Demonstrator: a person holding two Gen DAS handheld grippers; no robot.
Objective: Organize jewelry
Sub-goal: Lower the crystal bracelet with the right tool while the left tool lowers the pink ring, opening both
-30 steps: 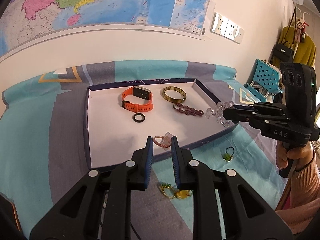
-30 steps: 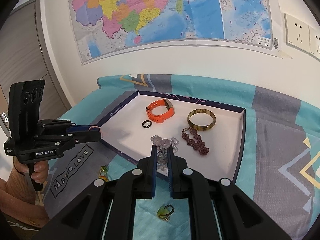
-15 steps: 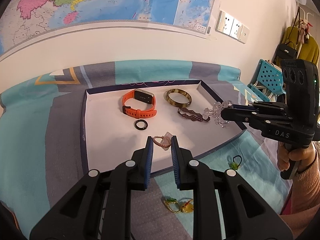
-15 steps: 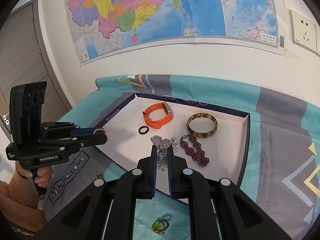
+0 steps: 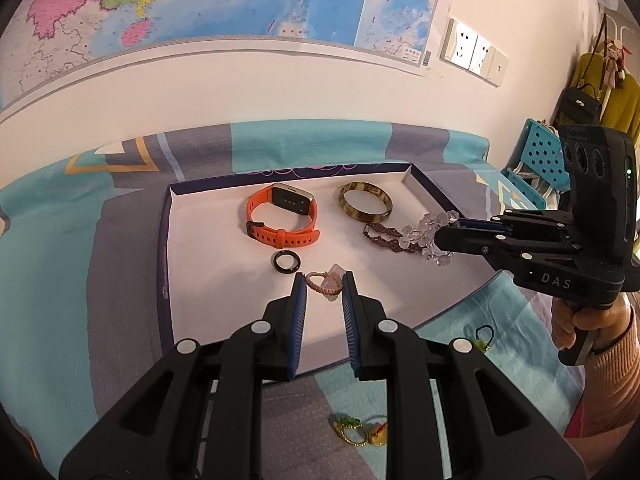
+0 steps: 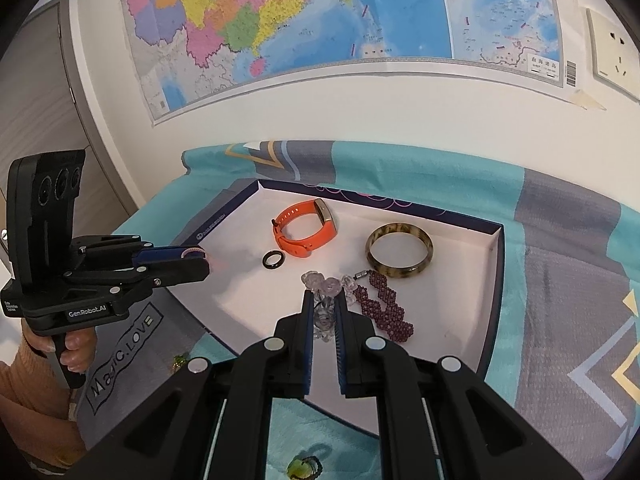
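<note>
A shallow white tray (image 5: 208,280) with a dark rim (image 6: 490,300) holds an orange watch (image 5: 282,216), an amber bangle (image 5: 364,201), a black ring (image 5: 285,261) and a maroon beaded bracelet (image 6: 386,308). My left gripper (image 5: 324,280) is shut on a pink braided hair tie (image 5: 320,282) and holds it over the tray's near part. My right gripper (image 6: 323,300) is shut on a clear crystal bracelet (image 6: 326,286), held over the tray beside the maroon bracelet. The crystal bracelet also shows in the left wrist view (image 5: 428,234).
Loose pieces lie on the patterned cloth in front of the tray: a green and yellow pair (image 5: 360,430), a green hair tie (image 5: 482,340) and a green ring (image 6: 304,466). A wall with a map stands behind. A blue basket (image 5: 540,160) stands far right.
Both grippers have moved farther over the tray with their pieces still held. The crystal bracelet has come in over the tray next to the maroon bracelet.
</note>
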